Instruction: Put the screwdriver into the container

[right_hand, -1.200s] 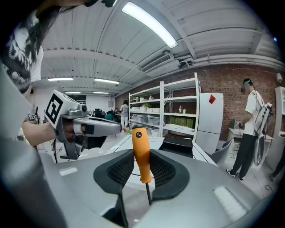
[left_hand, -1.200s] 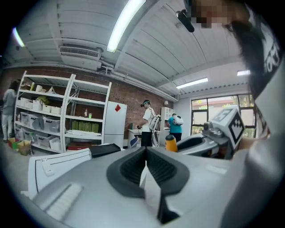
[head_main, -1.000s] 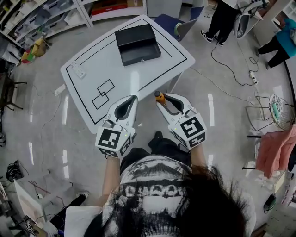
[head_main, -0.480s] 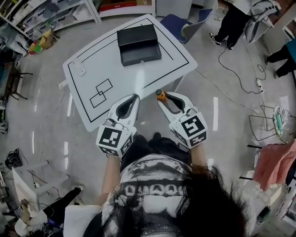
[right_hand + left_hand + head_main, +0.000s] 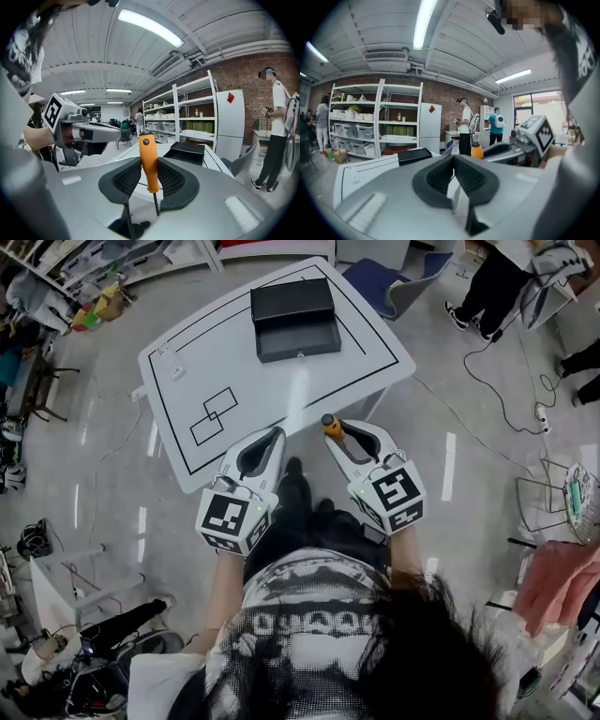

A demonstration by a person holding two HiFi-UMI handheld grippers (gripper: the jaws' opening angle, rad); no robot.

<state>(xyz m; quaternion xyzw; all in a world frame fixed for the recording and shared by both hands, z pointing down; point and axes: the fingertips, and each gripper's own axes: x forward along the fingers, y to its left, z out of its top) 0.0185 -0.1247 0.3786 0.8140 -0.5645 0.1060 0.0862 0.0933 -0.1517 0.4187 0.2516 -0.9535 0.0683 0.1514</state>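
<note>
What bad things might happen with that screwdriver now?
1. The right tongs pinch only the smooth orange handle of the screwdriver, and its metal shaft hangs free below. It might slip or tilt.
2. The container sits at the far side of the table, well away from the tongs. On that long carry, the screwdriver could drop onto the table or the floor instead.
</note>
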